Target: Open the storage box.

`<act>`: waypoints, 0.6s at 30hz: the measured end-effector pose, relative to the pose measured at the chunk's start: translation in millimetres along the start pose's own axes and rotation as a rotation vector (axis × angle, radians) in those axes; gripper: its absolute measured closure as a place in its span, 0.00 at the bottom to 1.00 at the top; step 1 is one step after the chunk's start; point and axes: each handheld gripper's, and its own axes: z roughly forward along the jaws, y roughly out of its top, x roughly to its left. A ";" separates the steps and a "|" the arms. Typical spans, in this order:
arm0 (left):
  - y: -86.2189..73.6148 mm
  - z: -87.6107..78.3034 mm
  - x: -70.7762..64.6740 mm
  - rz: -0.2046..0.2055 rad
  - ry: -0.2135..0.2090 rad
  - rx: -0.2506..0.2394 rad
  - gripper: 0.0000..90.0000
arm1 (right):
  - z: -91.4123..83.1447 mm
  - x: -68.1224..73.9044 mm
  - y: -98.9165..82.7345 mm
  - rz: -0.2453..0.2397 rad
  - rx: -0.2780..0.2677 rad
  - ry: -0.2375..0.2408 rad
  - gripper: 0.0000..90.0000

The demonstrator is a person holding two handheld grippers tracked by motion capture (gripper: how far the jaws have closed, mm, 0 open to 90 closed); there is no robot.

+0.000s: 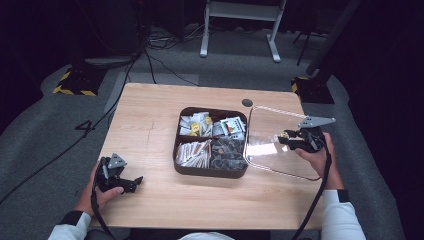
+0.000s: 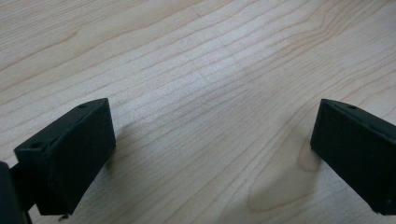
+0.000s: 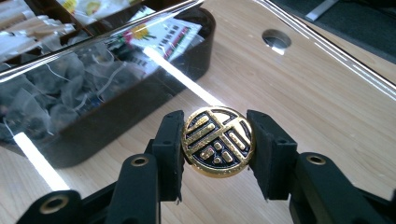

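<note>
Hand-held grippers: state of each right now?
Left hand-held gripper: open, nothing between its jaws, over bare table.
Right hand-held gripper: shut on the gold knob of the clear lid.

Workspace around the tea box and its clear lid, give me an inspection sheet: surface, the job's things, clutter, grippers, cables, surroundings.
Surface: light wooden table with a round cable hole near its far edge.
Job's things: clear lid with gold-and-black round knob, carried beside the dark four-compartment box and overlapping its right edge; the box holds tea bags and sachets.
Clutter: nothing seen.
Grippers: right gripper shut on the knob, pads on both sides; left gripper open, held low over bare wood.
Cables: one trails from each gripper; more run across the grey floor at the left.
Surroundings: white frame legs, yellow-black striped bases, dark room.
</note>
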 end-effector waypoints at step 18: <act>0.1 -0.1 0.1 0.001 -0.001 0.002 0.00 | 0.3 -21.4 -30.3 0.016 0.057 -0.015 0.66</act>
